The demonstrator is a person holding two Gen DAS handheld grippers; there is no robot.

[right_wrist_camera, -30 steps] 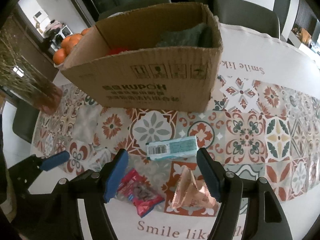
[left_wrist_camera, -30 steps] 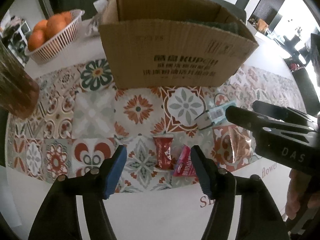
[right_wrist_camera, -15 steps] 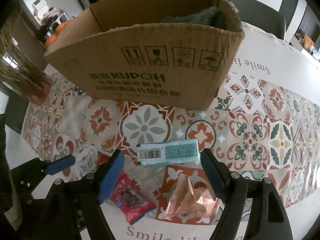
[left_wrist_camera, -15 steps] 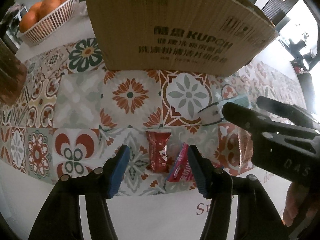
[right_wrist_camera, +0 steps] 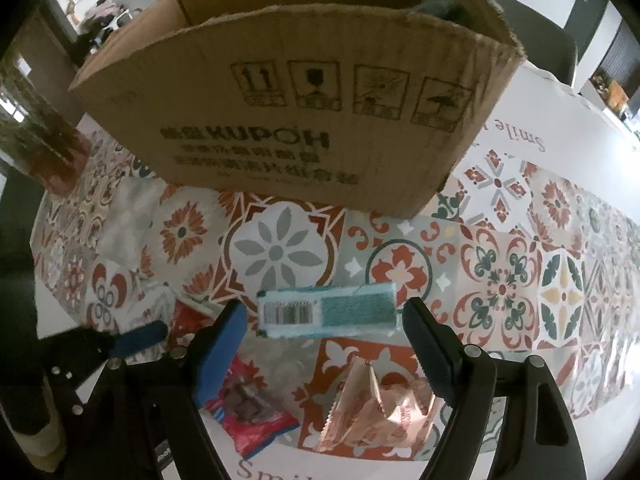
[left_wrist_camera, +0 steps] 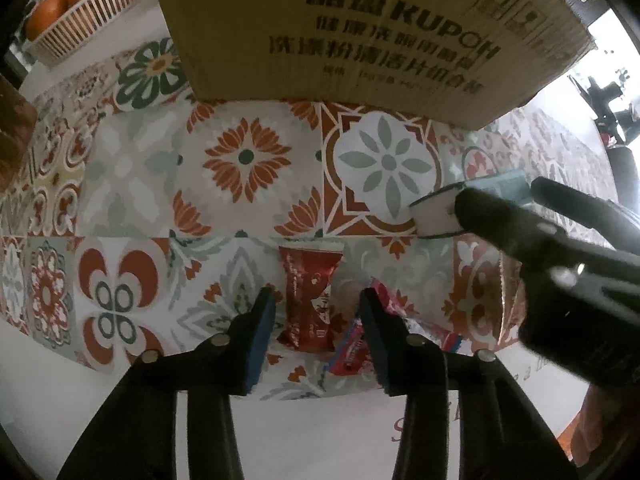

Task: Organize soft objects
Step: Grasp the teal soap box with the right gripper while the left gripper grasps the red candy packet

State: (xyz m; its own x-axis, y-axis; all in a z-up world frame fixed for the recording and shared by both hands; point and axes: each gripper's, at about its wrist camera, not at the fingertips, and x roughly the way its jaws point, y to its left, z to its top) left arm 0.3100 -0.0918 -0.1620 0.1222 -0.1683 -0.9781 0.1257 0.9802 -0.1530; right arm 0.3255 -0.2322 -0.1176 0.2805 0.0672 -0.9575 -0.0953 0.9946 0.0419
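A dark red snack packet (left_wrist_camera: 308, 300) lies on the patterned tablecloth between the fingers of my left gripper (left_wrist_camera: 316, 312). Its jaws are closing, and the pads stand just off the packet's sides. A pink packet (left_wrist_camera: 352, 352) lies partly behind the right finger. My right gripper (right_wrist_camera: 324, 332) points down with its jaws wide open, astride a teal tissue pack (right_wrist_camera: 328, 312) that the pads do not touch. In the right wrist view, the pink packet (right_wrist_camera: 248, 408) and a rose-gold foil packet (right_wrist_camera: 376, 408) lie nearer the table's edge. The cardboard box (right_wrist_camera: 300, 120) stands behind, with dark green cloth inside.
A white basket of oranges (left_wrist_camera: 80, 12) sits at the far left behind the box. A brown glass vase (right_wrist_camera: 36, 132) stands at the left. The right gripper's black body (left_wrist_camera: 560, 260) is close beside my left one. A grey chair (right_wrist_camera: 560, 48) stands past the table.
Both grippers have sunk toward the table. The left jaws have narrowed around the dark red packet. The right jaws have widened a little and now straddle the teal pack.
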